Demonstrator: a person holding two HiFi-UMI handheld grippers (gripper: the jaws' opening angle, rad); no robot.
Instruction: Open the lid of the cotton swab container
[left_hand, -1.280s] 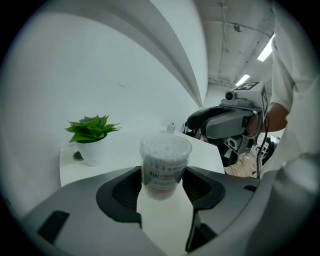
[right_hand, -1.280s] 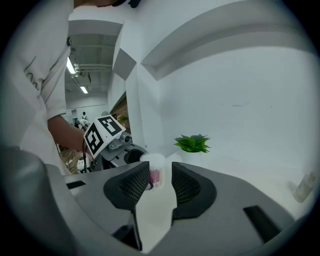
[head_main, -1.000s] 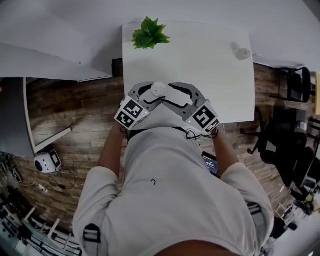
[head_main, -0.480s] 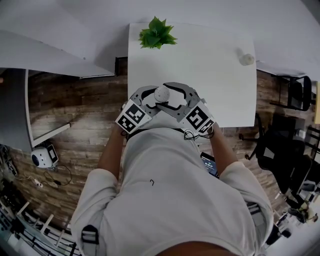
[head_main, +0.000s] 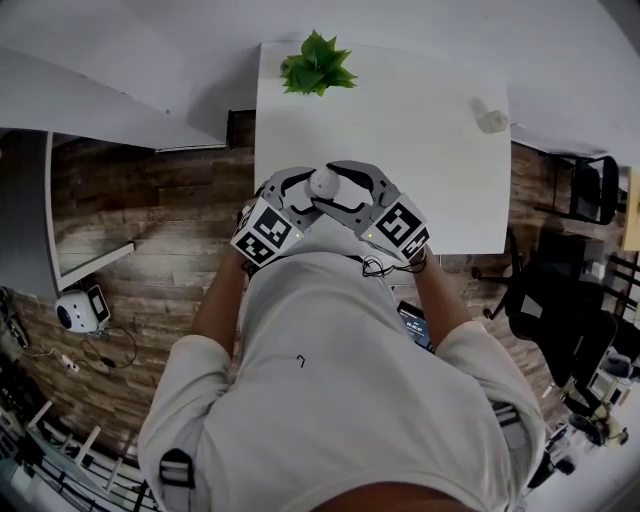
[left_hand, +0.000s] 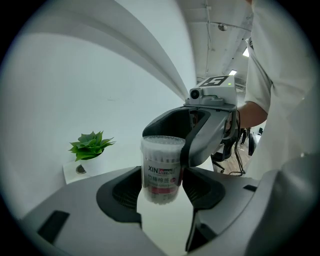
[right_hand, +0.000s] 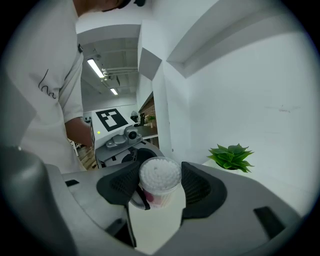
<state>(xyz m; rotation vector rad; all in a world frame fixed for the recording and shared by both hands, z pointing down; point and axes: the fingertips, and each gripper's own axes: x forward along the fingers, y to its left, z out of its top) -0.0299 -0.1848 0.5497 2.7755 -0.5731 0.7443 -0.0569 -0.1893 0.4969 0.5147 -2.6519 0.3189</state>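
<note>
The clear cotton swab container (head_main: 323, 183) hangs in the air over the front edge of the white table (head_main: 420, 130), between both grippers. In the left gripper view my left gripper (left_hand: 161, 182) is shut on the labelled body (left_hand: 161, 167), one pad on each side. In the right gripper view my right gripper (right_hand: 160, 186) reaches in from the opposite side. Its jaws are closing on the round lid (right_hand: 160, 175), and the pads touch the lid's rim on both sides. White swab tips show through the lid. The container stands roughly upright.
A small green plant (head_main: 317, 62) stands at the table's far left edge, and a small pale object (head_main: 491, 120) lies at the far right. Wooden floor lies left of the table. A dark chair (head_main: 590, 190) stands at the right. The person's torso fills the lower head view.
The right gripper has moved in from beside the container and now brackets its lid. Both grippers and the container have shifted slightly away from the person's body.
</note>
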